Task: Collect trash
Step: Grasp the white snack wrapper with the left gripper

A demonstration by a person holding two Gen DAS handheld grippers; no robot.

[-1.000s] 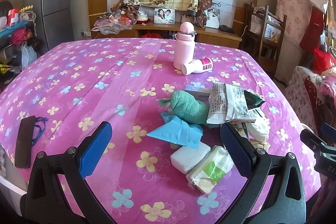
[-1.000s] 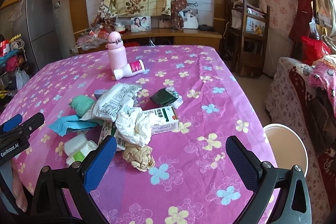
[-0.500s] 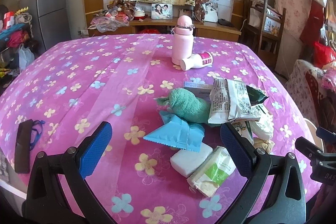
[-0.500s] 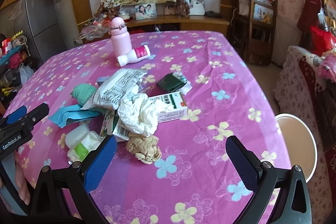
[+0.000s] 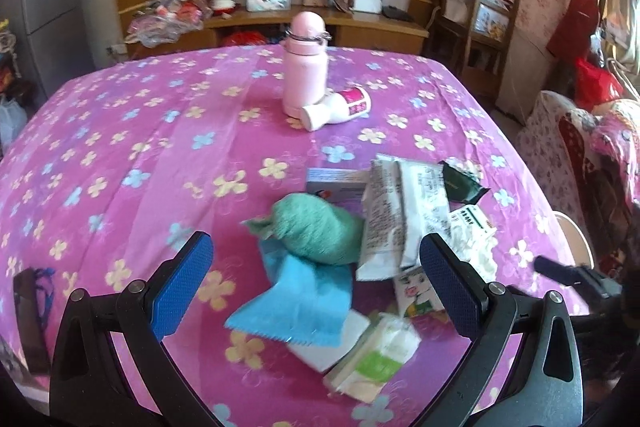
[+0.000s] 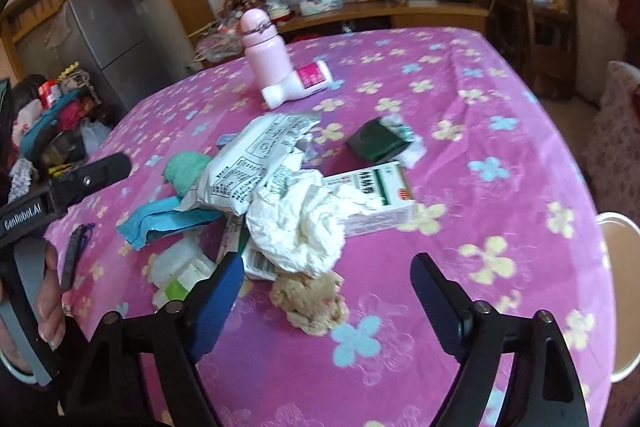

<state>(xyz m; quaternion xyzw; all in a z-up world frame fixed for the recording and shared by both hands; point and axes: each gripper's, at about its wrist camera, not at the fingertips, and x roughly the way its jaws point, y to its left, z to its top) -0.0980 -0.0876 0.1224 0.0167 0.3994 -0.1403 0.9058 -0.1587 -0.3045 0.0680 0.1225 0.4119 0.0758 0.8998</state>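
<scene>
Nearest, the right gripper (image 6: 326,291) has jaws just narrowing but still apart, a tan crumpled wad (image 6: 310,301) between them (pads not touching it); the left gripper (image 5: 316,291) stands spread over a blue wrapper (image 5: 296,301). Behind, the trash pile: white crumpled paper (image 6: 298,227), printed packet (image 6: 252,163), medicine box (image 6: 376,199); farthest, a pink bottle (image 6: 264,47) upright on the flowered tablecloth (image 6: 500,131).

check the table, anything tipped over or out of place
A small white plastic bottle with a pink label lies on its side against the upright pale pink flask. Nearer, crumpled white paper, a brown paper wad and torn wrappers lie heaped on the pink flowered tablecloth.
</scene>
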